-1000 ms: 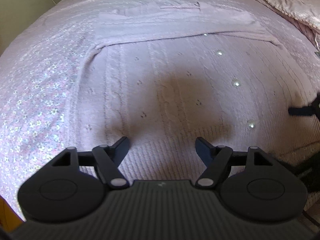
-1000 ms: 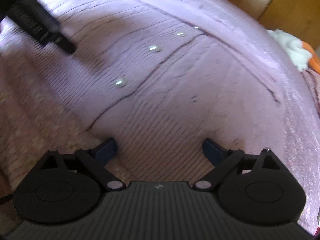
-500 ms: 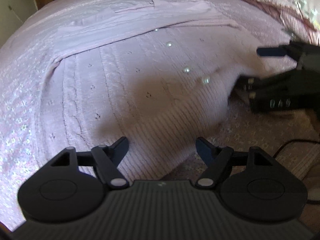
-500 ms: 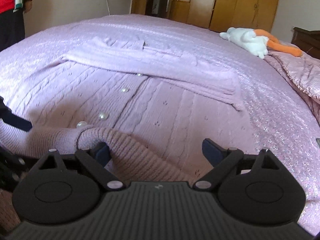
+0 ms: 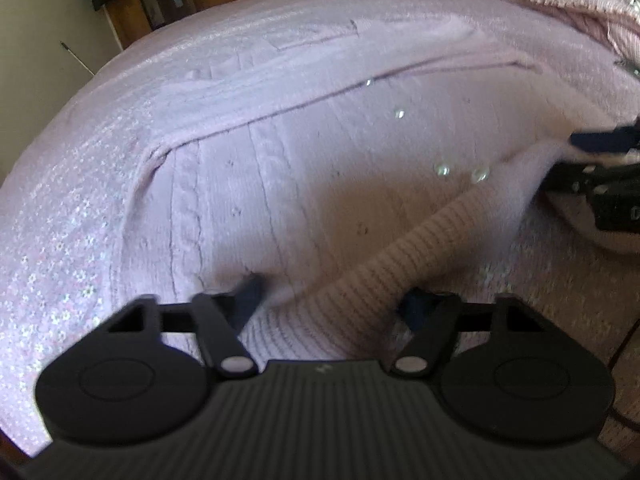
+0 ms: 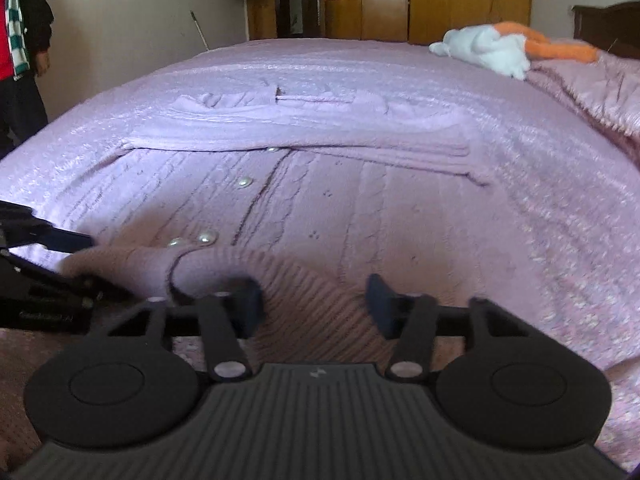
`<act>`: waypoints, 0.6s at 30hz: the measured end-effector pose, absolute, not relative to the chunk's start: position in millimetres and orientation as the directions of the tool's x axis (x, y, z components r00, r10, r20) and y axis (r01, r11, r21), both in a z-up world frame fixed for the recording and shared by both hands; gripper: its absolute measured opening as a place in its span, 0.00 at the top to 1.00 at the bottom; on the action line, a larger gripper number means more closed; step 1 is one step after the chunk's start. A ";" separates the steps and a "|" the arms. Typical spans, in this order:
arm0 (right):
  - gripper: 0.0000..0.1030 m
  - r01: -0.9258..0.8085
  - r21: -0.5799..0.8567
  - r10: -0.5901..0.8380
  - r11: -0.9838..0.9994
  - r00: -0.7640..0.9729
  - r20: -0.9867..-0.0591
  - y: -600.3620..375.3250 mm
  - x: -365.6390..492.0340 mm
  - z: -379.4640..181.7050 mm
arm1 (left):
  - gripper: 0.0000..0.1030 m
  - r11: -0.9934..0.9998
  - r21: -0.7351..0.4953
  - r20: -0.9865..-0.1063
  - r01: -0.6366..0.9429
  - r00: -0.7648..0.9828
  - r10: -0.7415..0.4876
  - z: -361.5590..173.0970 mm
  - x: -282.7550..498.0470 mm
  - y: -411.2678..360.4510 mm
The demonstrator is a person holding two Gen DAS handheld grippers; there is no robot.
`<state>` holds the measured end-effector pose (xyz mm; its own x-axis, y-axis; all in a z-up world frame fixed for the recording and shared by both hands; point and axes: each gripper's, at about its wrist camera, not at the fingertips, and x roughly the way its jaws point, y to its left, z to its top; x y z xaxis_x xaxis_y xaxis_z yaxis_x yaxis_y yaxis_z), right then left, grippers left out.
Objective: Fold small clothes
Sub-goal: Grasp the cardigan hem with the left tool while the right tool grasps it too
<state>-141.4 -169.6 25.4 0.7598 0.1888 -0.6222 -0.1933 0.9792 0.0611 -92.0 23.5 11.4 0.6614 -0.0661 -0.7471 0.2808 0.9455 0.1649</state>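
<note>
My left gripper has just been closing, its jaws half-wide astride the ribbed hem of the lilac cable-knit cardigan; whether the pads already pinch I can't tell. The cardigan lies flat on the bed's pale purple floral bedspread, sleeves folded across the chest, its near hem bunched into a raised ridge. My right gripper has also been closing, jaws narrowed around the hem's other end, contact equally unclear. I reckon the risk is a shallow bite: the thick rib could slip free, or one side lift alone and skew the fold. Pearl buttons might snag. The white and orange plush toy lies well clear; nothing blocks me.
</note>
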 end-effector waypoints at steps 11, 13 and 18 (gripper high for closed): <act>0.78 -0.187 0.180 0.257 0.966 0.790 -0.557 -180.4 -129.6 54.0 | 0.87 0.957 0.108 -0.657 0.269 0.742 -0.134 47.4 -84.7 17.9; 0.79 -0.187 0.193 0.263 0.963 0.803 -0.535 -182.1 -123.4 64.2 | 0.87 0.960 0.100 -0.629 0.263 0.764 -0.144 58.4 -81.9 17.7; 0.80 -0.192 0.201 0.269 0.960 0.831 -0.488 -185.5 -101.2 89.3 | 0.87 0.965 0.067 -0.601 0.254 0.783 -0.164 83.1 -63.5 19.6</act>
<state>-101.2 -185.5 89.3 0.8306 0.2686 -0.4879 -0.1923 0.9605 0.2013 -63.5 19.6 83.1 0.7826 -0.1641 -0.6005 0.2538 0.9649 0.0670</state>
